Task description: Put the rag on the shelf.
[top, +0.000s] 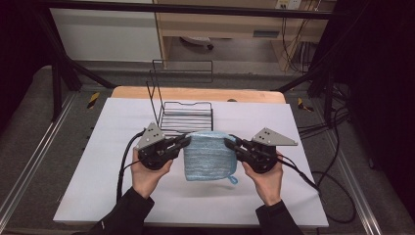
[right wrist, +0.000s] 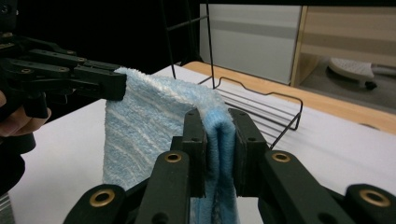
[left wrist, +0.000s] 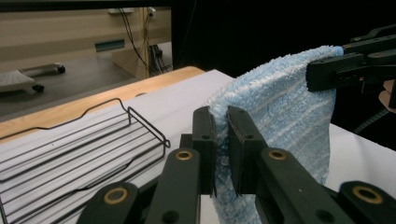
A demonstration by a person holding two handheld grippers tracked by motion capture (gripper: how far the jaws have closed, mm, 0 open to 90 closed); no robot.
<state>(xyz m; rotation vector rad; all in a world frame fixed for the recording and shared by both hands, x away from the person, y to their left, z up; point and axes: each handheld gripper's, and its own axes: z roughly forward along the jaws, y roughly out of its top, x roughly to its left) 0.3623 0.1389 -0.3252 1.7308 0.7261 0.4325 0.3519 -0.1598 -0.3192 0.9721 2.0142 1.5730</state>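
Holding the blue towel (top: 209, 155) off the white mat (top: 88, 176), you have the left gripper (top: 185, 141) pinched on its nine o'clock corner and the right gripper (top: 229, 143) on three o'clock. It's soft, light, probably folded double; keep hold of those top corners. The wire rack (top: 186, 116) sits at twelve o'clock.

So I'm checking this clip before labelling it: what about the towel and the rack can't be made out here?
- Blue towel: its far face is turned away from the high view; its bottom edge is cut off by the frame in both gripper views.
- Pinched towel corners: covered by the left gripper and the right gripper.
- Wire rack: its near edge is behind the towel in the high view.
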